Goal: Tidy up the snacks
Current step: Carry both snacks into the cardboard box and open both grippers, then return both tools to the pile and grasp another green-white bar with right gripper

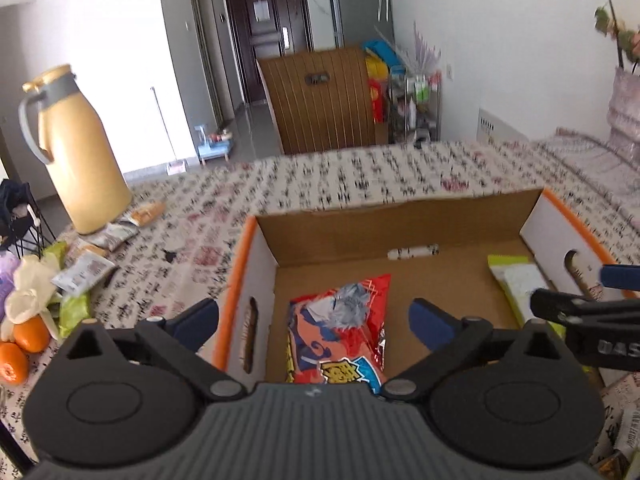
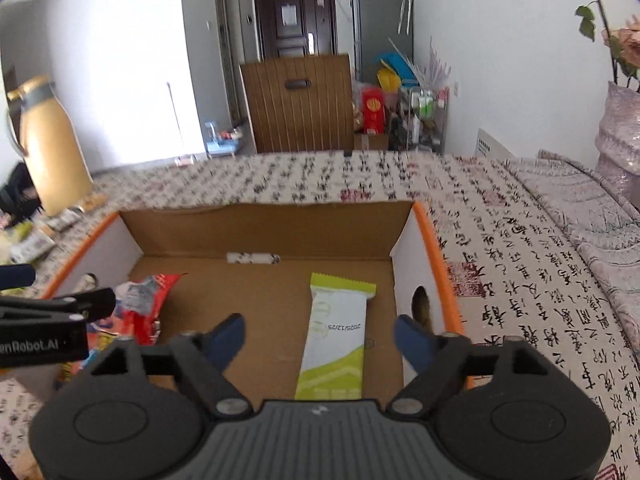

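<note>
An open cardboard box point(image 1: 236, 272) with an orange rim stands on the patterned tablecloth. On its floor lie a red snack bag point(image 1: 340, 336), a green-and-white snack bar point(image 1: 520, 292) and a small white packet point(image 1: 414, 251) by the far wall. My left gripper point(image 1: 314, 312) is open above the red bag, its pads clear of it. In the right wrist view my right gripper point(image 2: 320, 326) is open over the snack bar point(image 2: 336, 336), which lies flat and untouched in the box point(image 2: 434, 256). The red bag point(image 2: 140, 304) shows at left, partly behind the left gripper's fingers point(image 2: 96, 302).
A tall yellow thermos jug point(image 1: 76, 152) stands at the table's left. Beside it lie several loose snack packets point(image 1: 88, 268) and oranges point(image 1: 24, 344). A pink vase with flowers point(image 1: 624, 112) is at the far right. A wooden cabinet point(image 1: 320, 100) is beyond the table.
</note>
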